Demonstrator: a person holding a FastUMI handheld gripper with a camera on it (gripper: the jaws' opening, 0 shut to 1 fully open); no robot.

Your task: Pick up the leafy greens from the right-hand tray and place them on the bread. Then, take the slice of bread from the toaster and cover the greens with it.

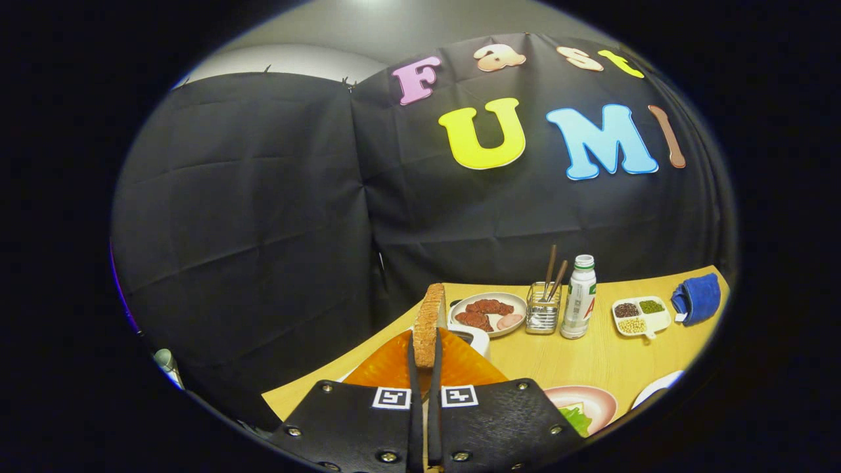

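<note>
A slice of brown bread stands on edge between my fingertips, and my gripper is shut on its lower part. Just under the slice lies an orange ribbed body with a white part, which looks like the toaster. To the right of my fingers, near the table's front, is a pink plate. On it lie leafy greens, with a pale edge of bread showing beside them; my gripper's body partly hides the plate.
Beyond the slice on the wooden table are a plate of meat pieces, a wire holder with chopsticks, a white bottle, a divided dish of beans and a blue cloth. A white tray rim shows at the right.
</note>
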